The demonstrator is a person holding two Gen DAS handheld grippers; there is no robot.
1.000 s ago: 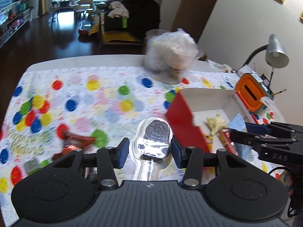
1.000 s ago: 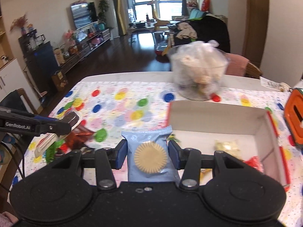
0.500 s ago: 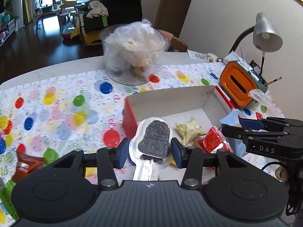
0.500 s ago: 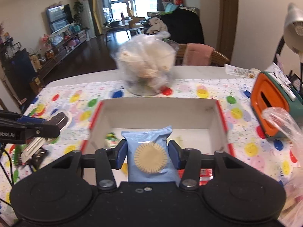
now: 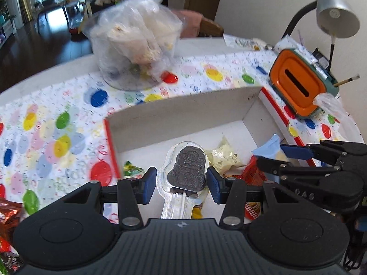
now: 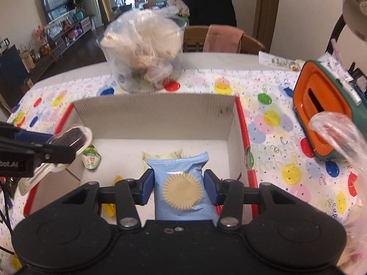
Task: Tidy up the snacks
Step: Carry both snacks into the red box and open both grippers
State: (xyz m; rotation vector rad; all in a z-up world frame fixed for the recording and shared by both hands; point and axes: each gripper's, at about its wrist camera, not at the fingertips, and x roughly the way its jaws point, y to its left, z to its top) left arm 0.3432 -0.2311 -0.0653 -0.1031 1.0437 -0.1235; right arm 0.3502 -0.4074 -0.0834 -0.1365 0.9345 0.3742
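My left gripper point(image 5: 182, 184) is shut on a dark chocolate lollipop in a clear blister pack point(image 5: 187, 170), held over the near left part of the open red-edged cardboard box point(image 5: 183, 116). From the right wrist view the same lollipop point(image 6: 73, 138) shows at the box's left wall. My right gripper point(image 6: 179, 188) is shut on a blue biscuit packet point(image 6: 181, 183) above the box point(image 6: 156, 112) floor. The right gripper point(image 5: 284, 154) reaches in from the right in the left wrist view. Inside the box lie a pale yellow wrapper point(image 5: 223, 157), a red packet point(image 5: 252, 174) and a green-and-white sweet point(image 6: 91, 158).
A clear tub stuffed with plastic-wrapped snacks point(image 5: 135, 43) stands behind the box on the balloon-print tablecloth point(image 5: 57, 123). An orange-and-green container point(image 5: 298, 84) and a grey desk lamp point(image 5: 335, 11) stand at the right. Red wrappers point(image 5: 6, 213) lie at the near left.
Both grippers have carried their snacks rightward and down, from beside the box to over its inside. The box and tub now fill more of both views. Neither grip has changed.
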